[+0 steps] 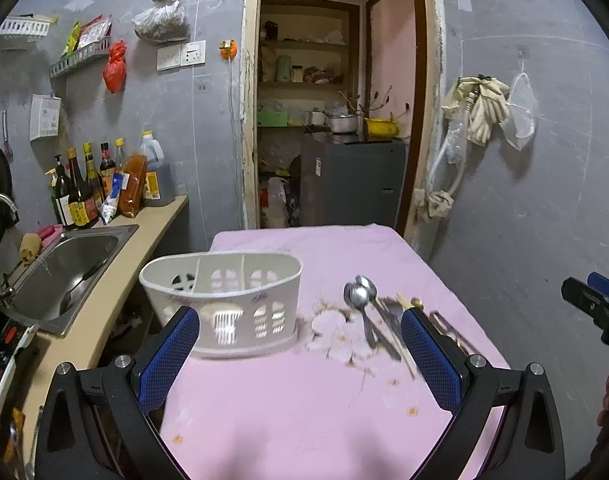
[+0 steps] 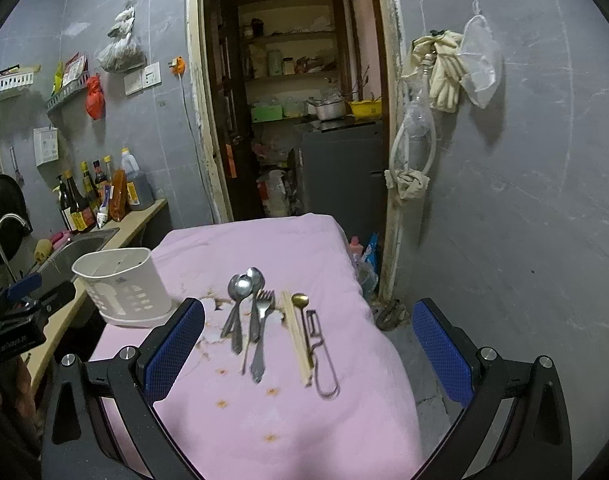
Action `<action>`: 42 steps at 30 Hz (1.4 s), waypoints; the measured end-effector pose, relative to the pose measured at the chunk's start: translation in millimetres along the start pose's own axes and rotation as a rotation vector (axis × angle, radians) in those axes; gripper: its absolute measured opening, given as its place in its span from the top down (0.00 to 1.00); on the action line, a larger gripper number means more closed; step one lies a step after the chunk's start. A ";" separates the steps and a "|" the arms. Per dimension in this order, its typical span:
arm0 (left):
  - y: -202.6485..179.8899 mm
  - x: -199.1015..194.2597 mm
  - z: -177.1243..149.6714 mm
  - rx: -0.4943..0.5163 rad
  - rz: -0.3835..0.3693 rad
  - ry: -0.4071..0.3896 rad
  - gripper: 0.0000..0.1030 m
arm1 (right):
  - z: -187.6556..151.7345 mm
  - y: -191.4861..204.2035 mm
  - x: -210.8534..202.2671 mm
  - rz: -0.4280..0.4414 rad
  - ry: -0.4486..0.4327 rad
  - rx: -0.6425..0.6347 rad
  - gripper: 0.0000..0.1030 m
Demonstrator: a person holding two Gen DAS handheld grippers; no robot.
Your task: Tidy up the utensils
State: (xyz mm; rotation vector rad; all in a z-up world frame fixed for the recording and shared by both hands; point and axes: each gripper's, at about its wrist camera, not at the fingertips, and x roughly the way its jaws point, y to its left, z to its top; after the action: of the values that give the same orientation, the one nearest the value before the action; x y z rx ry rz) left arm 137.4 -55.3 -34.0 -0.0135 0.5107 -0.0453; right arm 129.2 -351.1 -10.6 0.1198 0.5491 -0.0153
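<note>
A white slotted utensil caddy point(image 1: 224, 300) stands empty on the left of the pink-covered table point(image 1: 304, 400); it also shows in the right wrist view point(image 2: 124, 288). Beside it lie steel spoons point(image 2: 240, 304), a fork point(image 2: 262, 320), wooden chopsticks point(image 2: 298, 340), a gold spoon point(image 2: 302, 308) and a peeler point(image 2: 320, 352). The spoons also show in the left wrist view point(image 1: 362, 304). My left gripper point(image 1: 300, 344) is open and empty above the table, near the caddy. My right gripper point(image 2: 308, 340) is open and empty, hovering over the utensils.
A counter on the left holds a steel sink point(image 1: 68, 268) and sauce bottles point(image 1: 84, 196). An open doorway point(image 1: 328, 120) lies behind the table. Gloves and bags hang on the grey wall point(image 1: 484, 108) to the right. The table's right edge drops to the floor point(image 2: 424, 360).
</note>
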 end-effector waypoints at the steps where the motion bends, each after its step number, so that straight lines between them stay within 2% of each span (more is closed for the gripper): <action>1: -5.8 6.4 2.6 -0.005 0.008 -0.009 0.01 | 2.4 -3.1 6.9 0.007 0.000 -0.003 0.01; 9: -50.5 64.4 16.6 0.013 0.036 -0.006 0.01 | 17.6 -28.3 83.0 0.063 0.031 -0.009 0.01; 16: -82.0 116.4 16.1 0.046 0.011 0.059 0.01 | 17.5 -42.0 148.1 0.163 0.082 -0.013 0.02; 21: -92.5 153.9 11.0 0.056 0.010 0.110 0.02 | 7.2 -52.5 194.6 0.232 0.151 0.006 0.17; 24: -97.1 175.8 4.9 0.070 0.009 0.136 0.08 | -6.3 -54.1 219.2 0.260 0.203 0.016 0.30; 27: -97.8 200.4 -1.2 0.072 0.011 0.188 0.18 | -20.6 -50.5 239.7 0.284 0.274 0.030 0.39; 31: -96.0 226.1 -7.5 0.044 0.015 0.243 0.33 | -40.3 -30.7 255.4 0.307 0.341 0.018 0.42; 36: -88.7 251.8 -15.2 0.004 0.019 0.294 0.42 | -61.4 -17.4 263.3 0.312 0.417 0.014 0.56; 38: -87.4 259.3 -16.9 -0.007 0.024 0.308 0.46 | -68.3 -12.9 265.6 0.302 0.440 0.015 0.58; 42: -80.9 274.1 -20.2 -0.044 0.021 0.334 0.58 | -77.2 -13.0 265.5 0.276 0.479 0.003 0.68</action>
State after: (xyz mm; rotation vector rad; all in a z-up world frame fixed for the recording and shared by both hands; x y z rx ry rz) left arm 363.2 -149.0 -183.4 -0.0437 0.8458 -0.0158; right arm 314.9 -350.2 -215.9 0.2034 1.0065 0.2879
